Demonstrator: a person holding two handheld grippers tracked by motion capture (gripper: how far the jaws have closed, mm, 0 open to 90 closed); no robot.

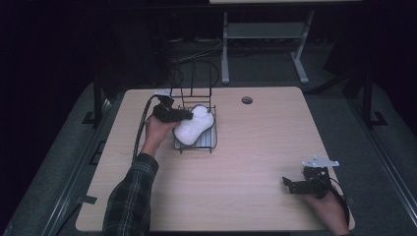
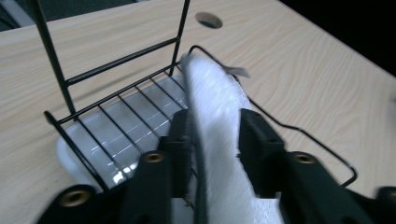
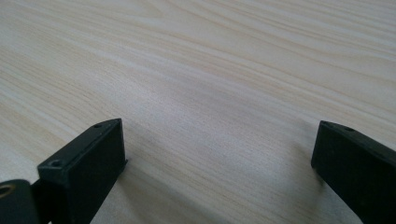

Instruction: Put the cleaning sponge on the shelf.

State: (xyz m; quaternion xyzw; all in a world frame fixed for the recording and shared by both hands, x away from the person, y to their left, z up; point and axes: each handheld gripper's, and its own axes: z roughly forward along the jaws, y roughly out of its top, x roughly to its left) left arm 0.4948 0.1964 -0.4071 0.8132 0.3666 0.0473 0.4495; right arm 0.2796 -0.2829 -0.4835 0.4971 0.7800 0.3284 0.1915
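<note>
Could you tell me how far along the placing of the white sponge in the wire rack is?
Mostly done: the white sponge already lies across the wire rack. In hand: the left gripper straddles it, jaws parted with the sponge between them, so the release seems underway. Left: drawing that gripper clear. The right gripper rests open on the table.

A light wooden rectangular table (image 1: 255,147) with a round cable hole (image 1: 247,100) fills the centre of the frame. Around it lies dark grey floor (image 1: 339,118). At the upper centre stands a white metal desk frame (image 1: 265,44), in dim light.
</note>
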